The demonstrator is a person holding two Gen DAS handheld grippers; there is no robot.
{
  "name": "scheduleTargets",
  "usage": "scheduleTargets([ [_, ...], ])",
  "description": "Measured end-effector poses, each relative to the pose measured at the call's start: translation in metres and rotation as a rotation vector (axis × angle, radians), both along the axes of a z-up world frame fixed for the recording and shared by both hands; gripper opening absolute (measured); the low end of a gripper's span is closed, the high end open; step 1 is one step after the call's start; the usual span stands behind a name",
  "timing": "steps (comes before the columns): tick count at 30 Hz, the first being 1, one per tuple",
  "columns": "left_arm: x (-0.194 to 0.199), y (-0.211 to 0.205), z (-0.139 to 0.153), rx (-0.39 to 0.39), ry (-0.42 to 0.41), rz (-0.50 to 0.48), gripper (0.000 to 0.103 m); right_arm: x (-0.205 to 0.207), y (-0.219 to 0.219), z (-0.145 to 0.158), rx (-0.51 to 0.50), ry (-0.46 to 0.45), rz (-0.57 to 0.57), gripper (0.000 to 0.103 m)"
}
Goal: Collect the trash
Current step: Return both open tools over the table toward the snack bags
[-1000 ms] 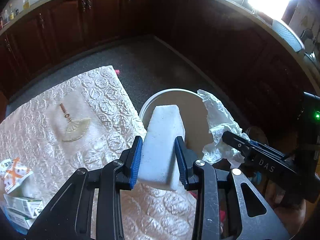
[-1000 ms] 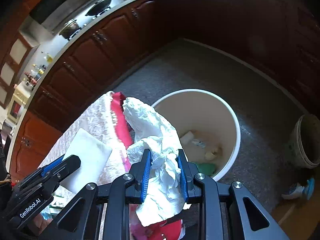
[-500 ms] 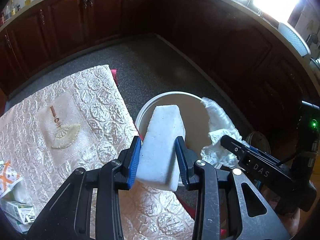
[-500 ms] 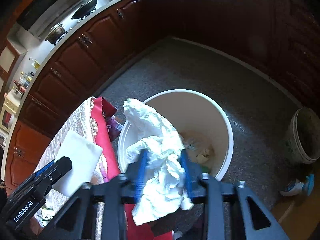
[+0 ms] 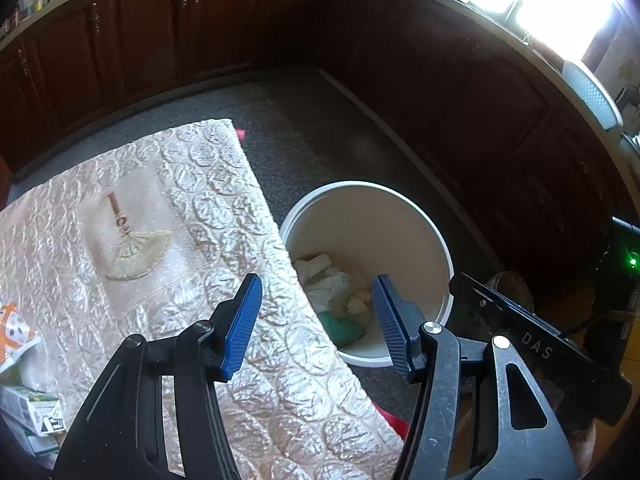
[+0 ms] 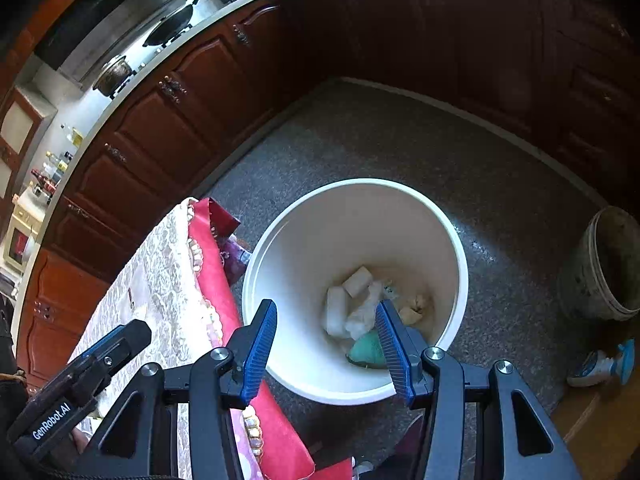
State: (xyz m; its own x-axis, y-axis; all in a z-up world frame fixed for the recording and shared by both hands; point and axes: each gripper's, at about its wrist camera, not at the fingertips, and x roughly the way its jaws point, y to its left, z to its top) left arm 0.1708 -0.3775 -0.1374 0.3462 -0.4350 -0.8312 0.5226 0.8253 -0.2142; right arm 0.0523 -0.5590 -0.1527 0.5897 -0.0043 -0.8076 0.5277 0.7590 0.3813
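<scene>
A white bin (image 5: 372, 232) (image 6: 340, 232) stands on the floor by the table's edge. Inside it lie a white foam block (image 6: 335, 312), a crumpled white tissue (image 6: 366, 312) and a green item (image 6: 366, 350); in the left wrist view the white pieces (image 5: 320, 276) and the green item (image 5: 344, 328) show too. My left gripper (image 5: 317, 284) hangs over the table edge and the bin, its jaws opening with nothing between them. My right gripper (image 6: 326, 306) is open and empty above the bin.
The table has a shiny patterned cloth (image 5: 180, 200) over a red cloth (image 6: 216, 280). Packets and small boxes (image 5: 32, 412) lie at its near left corner. A dirty bucket (image 6: 612, 264) and a shoe (image 6: 600, 364) sit on the floor to the right. Dark cabinets ring the room.
The left gripper has let go of the foam block and the right gripper has let go of the tissue. Both now lie in the bin, and both sets of jaws stand apart.
</scene>
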Motion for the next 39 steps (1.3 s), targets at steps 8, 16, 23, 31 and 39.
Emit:
scheduleTargets([
  [8,-0.007,0.019,0.013,0.002,-0.045,0.025,0.056,0.002,0.020,0.012,-0.050,-0.011,0.038,0.049],
  [16,-0.022,0.046,0.029,-0.002,-0.081,0.054,0.056,0.002,0.043,0.028,-0.073,-0.028,0.084,0.050],
  [23,-0.034,0.081,0.041,-0.005,-0.110,0.094,0.056,0.002,0.071,0.041,-0.083,-0.055,0.131,0.054],
  [31,-0.046,0.130,0.051,-0.002,-0.155,0.158,0.056,0.007,0.120,0.057,-0.108,-0.085,0.220,0.056],
  [39,-0.058,0.187,0.054,0.002,-0.142,0.216,0.056,0.012,0.174,0.062,-0.118,-0.090,0.340,0.058],
])
